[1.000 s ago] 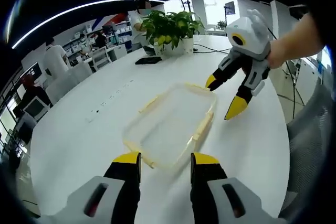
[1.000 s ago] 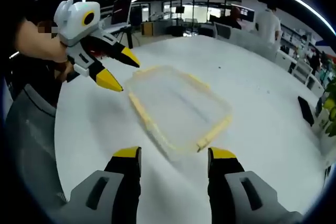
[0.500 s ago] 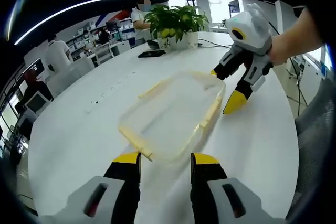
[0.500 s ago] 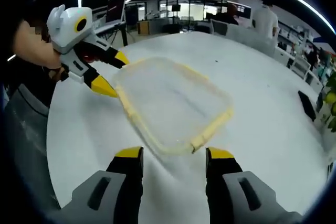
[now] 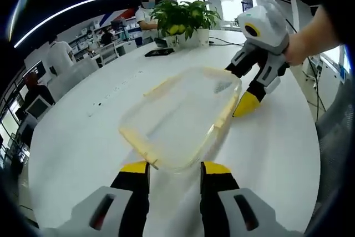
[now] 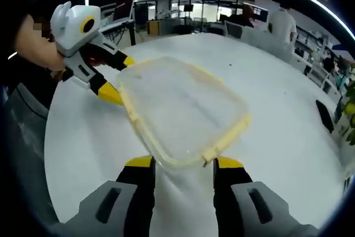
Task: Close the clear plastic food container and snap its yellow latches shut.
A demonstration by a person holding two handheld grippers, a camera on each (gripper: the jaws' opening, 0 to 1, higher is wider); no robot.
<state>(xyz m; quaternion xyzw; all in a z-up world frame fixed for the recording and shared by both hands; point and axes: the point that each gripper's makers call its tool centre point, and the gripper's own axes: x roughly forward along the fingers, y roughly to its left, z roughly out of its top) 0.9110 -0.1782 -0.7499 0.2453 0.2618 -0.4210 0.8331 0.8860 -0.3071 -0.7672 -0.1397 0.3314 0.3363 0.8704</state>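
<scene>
The clear plastic food container (image 5: 180, 117) is a shallow rounded rectangle of glossy, see-through plastic, edged by pale yellow latches (image 5: 225, 116) like flat strips along its sides; it sits on the smooth white round bench (image 5: 83, 137), directly ahead of the left claw (image 5: 175, 169) and just beyond its black, yellow-tipped jaws, which stand parted at a middling width with nothing between them; the container's near rim looks almost level with the jaw tips, though the fisheye curve makes contact hard to judge. In the right gripper view the container (image 6: 180, 109) lies the same way before the right claw (image 6: 181, 164), whose jaws are likewise parted and empty, the near latch (image 6: 224, 137) just ahead of the right-hand jaw tip. Each claw meets the far end of the container in the other's view: the right claw (image 5: 237, 90) with its glossy white shell comes down at the far right corner, jaws spread over the rim; the left claw (image 6: 115, 79) does likewise at the far left corner. Well beyond the left claw, a leafy green potted plant (image 5: 182, 20) stands at the bench's far edge, a flat black phone (image 5: 157, 52) beside it.
</scene>
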